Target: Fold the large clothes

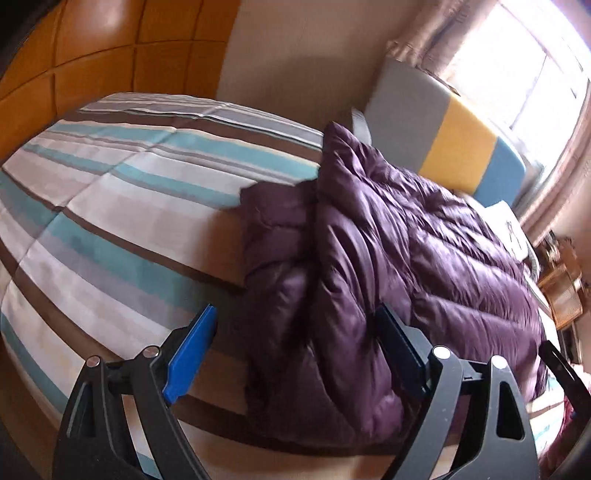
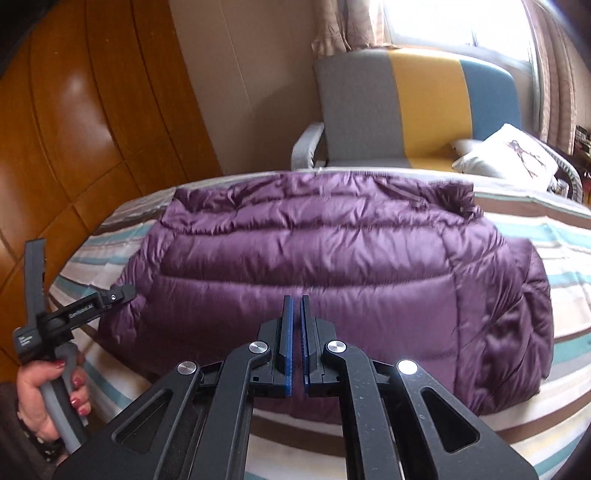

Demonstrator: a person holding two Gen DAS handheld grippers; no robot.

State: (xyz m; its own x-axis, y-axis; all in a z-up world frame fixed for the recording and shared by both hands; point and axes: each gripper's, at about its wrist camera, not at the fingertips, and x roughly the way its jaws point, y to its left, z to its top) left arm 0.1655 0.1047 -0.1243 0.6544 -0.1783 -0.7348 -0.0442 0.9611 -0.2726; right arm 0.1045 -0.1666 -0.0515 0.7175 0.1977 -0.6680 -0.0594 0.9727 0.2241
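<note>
Purple puffer jacket [image 2: 332, 266] folded on a striped bed [image 2: 554, 236], right gripper [image 2: 296, 306] above its near edge.

The right gripper's 2 blue-padded jaws stand nearly together with nothing between them. At the left edge a hand [image 2: 51, 402] holds the left gripper [image 2: 74, 314] by its grey handle, beside the jacket's left side. Behind the bed stand a grey, yellow and blue chair [image 2: 406, 107] with a white cushion [image 2: 509, 155], wooden panelling [image 2: 74, 110] and a bright curtained window [image 2: 443, 22].

I read the purple jacket [image 2: 332, 266] as quilted, puffy cloth with a soft sheen. The striped bedspread [image 1: 110, 192] under it looks matt woven cotton. My right hand-held gripper [image 2: 296, 302] is matt black plastic with blue pads and shiny metal pins. The wooden wall panels [image 2: 85, 110] gleam, glossy with lacquer.
</note>
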